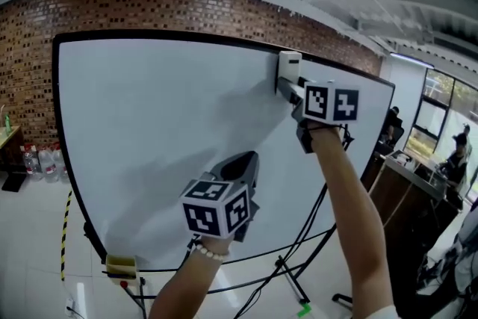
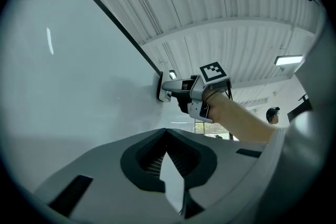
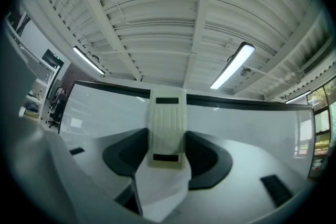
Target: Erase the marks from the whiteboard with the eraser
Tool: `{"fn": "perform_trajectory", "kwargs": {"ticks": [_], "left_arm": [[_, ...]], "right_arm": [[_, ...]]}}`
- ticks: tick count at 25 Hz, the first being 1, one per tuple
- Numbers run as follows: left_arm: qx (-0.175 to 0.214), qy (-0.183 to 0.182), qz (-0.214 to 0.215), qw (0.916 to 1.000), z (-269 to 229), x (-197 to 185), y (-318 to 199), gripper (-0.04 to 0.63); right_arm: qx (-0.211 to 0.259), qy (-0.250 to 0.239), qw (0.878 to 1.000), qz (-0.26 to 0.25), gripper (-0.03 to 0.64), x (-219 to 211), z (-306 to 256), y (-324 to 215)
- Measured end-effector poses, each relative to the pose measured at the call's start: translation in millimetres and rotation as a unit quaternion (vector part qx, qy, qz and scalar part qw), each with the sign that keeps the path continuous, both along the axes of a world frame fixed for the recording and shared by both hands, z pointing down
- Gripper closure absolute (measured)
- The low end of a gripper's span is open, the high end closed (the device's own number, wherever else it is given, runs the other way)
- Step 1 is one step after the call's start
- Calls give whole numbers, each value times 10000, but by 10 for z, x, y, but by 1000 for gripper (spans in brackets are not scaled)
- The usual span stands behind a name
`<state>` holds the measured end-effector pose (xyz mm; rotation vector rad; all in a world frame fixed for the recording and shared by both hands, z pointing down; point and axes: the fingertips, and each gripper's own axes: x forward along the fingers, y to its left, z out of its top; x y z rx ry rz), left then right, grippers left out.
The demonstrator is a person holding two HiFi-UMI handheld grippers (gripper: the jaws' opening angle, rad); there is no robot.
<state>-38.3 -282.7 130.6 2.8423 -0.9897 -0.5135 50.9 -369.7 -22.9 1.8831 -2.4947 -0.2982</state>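
Observation:
The whiteboard (image 1: 157, 123) stands on a stand, black-framed and tilted in the head view; I see no clear marks on it. A white eraser (image 1: 288, 68) is pressed flat against its upper right part, just under the top frame. My right gripper (image 1: 291, 86) is shut on the eraser (image 3: 167, 126), with the board (image 3: 252, 118) right behind it. My left gripper (image 1: 240, 166) hovers lower, in front of the board's middle, jaws together and empty. In the left gripper view its tips (image 2: 167, 131) meet, and the right gripper (image 2: 172, 86) shows holding the eraser (image 2: 163, 93) against the board (image 2: 68, 86).
A small yellow object (image 1: 121, 265) sits at the board's lower left corner. Stand legs (image 1: 287, 276) spread over the floor below. Water bottles (image 1: 41, 162) stand by the brick wall (image 1: 30, 71) at left. People (image 1: 457, 149) and a counter (image 1: 407, 183) are at right.

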Motion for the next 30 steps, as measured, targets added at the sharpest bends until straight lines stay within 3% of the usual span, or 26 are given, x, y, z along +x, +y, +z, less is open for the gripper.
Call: {"fn": "perform_trajectory", "kwargs": {"ticks": [14,30], "left_arm": [[293,-210,438,9984,-188,1831,-148,595],[65,-123,355,9993,106,3883,-331,595]], "right_arm": [[137,-205,9996,113,370,1887,23,-191],[155,-370,9985,379,370,4882,61,-520]]}}
